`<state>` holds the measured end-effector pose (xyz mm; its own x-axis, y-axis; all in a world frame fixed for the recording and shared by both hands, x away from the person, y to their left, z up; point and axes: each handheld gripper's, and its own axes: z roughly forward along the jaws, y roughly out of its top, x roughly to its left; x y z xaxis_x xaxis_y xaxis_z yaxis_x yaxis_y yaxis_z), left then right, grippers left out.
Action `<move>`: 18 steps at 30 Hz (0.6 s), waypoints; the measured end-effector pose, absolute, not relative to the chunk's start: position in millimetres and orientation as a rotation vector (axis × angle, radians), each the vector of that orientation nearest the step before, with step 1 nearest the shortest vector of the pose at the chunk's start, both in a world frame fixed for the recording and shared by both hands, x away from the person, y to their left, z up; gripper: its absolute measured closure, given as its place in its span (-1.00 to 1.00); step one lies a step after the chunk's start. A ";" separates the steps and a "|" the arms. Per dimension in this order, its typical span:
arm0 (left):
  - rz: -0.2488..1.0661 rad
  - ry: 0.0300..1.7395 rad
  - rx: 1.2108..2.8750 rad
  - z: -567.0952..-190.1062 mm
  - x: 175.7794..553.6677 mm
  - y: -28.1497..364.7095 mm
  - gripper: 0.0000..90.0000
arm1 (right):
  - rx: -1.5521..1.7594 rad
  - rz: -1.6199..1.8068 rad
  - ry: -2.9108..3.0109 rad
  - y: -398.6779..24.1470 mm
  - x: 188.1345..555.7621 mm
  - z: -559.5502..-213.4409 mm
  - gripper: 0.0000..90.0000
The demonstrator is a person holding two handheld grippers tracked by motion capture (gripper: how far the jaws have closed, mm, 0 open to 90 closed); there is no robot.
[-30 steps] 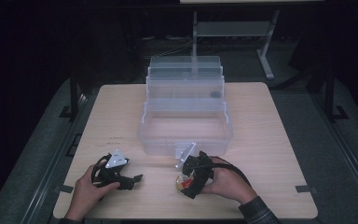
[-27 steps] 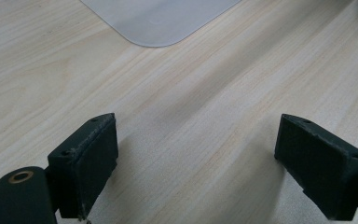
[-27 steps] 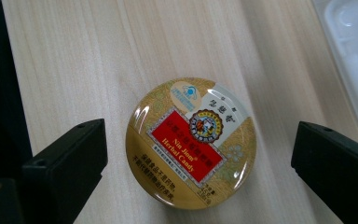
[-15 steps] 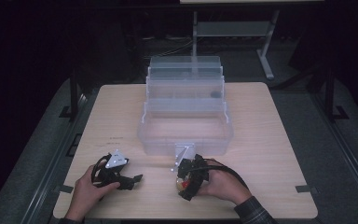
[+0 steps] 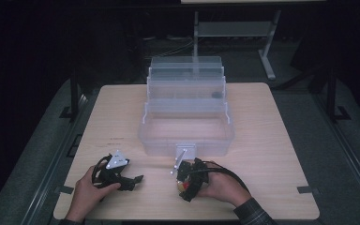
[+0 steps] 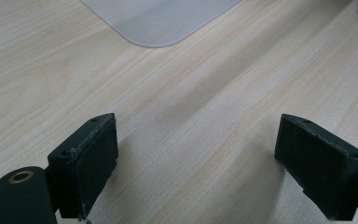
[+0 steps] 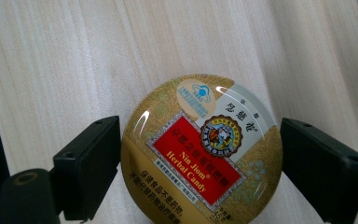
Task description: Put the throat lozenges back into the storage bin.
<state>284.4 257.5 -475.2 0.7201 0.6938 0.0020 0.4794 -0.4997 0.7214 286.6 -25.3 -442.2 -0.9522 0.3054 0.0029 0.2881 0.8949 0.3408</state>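
The right gripper sits low in the right gripper view with its two black jaws closed against the sides of a round candy tin — the left pad touches the tin's left edge and the right pad its right edge, so the tin is clamped between them. The jaws have just been closing, with the tin between them. The tin has a gold lid with a red label in its middle and a pale band toward the upper right; it lies flat on the light wooden table, in the lower middle of that frame.

In the high view the right gripper is in the lower centre of the frame, held in the person's right hand, with a spot of red and gold — the tin — just visible under it. It is just below the front wall of a clear plastic tiered box that stands in the middle of the table.

The left gripper rests in the lower left of the high view, well apart from the tin. In the left gripper view its jaws stand wide apart over bare wood, nothing between them, with a corner of the clear box at the top.
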 end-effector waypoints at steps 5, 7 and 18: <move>0.380 0.885 2.196 -475.2 284.4 257.5 -0.73 | 0.468 0.526 3.012 -26.0 286.6 -441.9 -0.58; 0.380 0.885 2.196 -475.2 284.4 257.5 -0.73 | 0.470 0.524 3.012 -26.1 286.4 -441.8 -0.57; 0.380 0.885 2.196 -475.2 284.4 257.4 -0.73 | 0.467 0.512 3.021 -26.2 284.6 -440.8 -0.56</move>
<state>284.4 257.4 -475.2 0.7201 0.6939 0.0020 0.4795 -0.4996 0.7214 284.6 -26.2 -440.8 -0.9538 0.3004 0.0088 0.2865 0.9001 0.3283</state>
